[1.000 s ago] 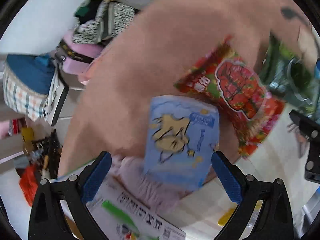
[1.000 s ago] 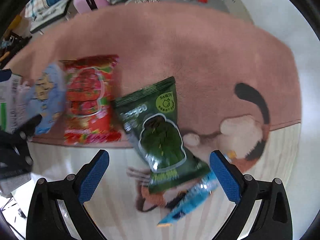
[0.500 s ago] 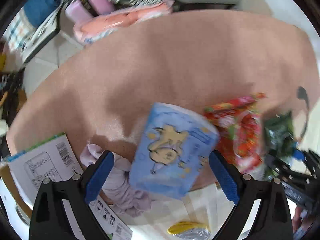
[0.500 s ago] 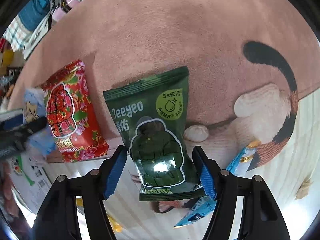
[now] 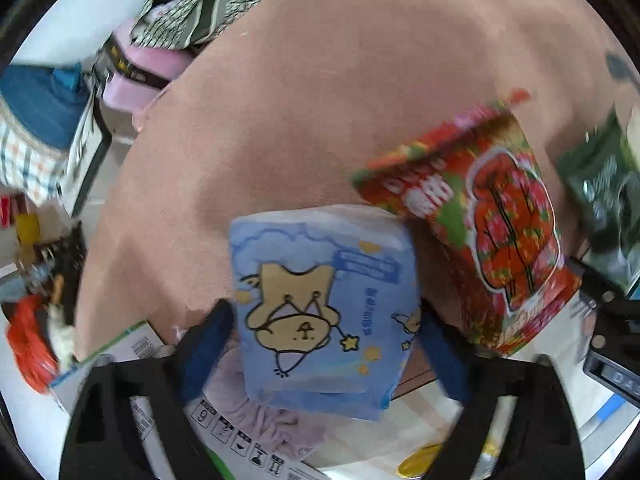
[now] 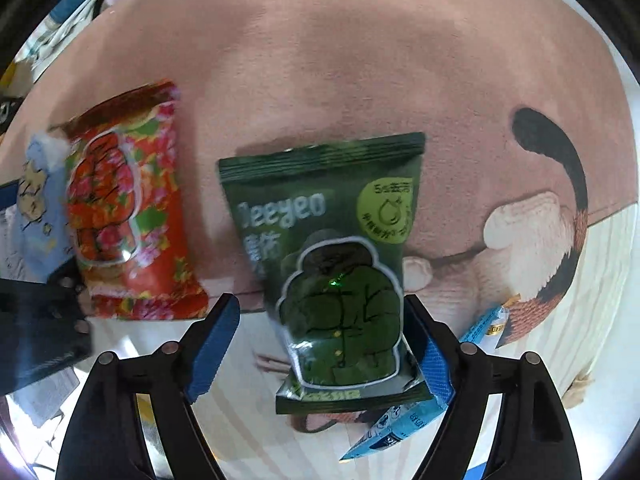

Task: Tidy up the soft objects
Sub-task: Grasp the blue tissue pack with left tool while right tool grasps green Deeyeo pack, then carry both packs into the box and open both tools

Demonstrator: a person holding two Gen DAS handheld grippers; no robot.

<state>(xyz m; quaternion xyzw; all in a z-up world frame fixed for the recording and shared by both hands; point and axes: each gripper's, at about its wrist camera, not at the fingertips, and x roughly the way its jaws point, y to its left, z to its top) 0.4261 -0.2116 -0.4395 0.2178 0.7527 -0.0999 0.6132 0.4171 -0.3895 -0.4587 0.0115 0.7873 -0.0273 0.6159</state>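
Grasp step in hand on both sides. The left gripper (image 5: 326,344) is pointed steeply down, its jaws closing round the blue tissue pack (image 5: 324,308); the pack is seen between the jaws with both blue pads at or nearly at its side edges, though firm contact cannot be confirmed through blur.

The right gripper (image 6: 322,344) is set over the green wipes pouch (image 6: 340,280); its jaws are opening, the pouch lying between them, a clear gap left at one pad, the other just beside the pouch edge. The pouch is not held.

The red floral pack (image 5: 492,232) is left outside both jaws, on the pink rug (image 6: 360,60).

Next move judged: closure to be finished on each soft pack without crushing, then a lift clear of the rug.
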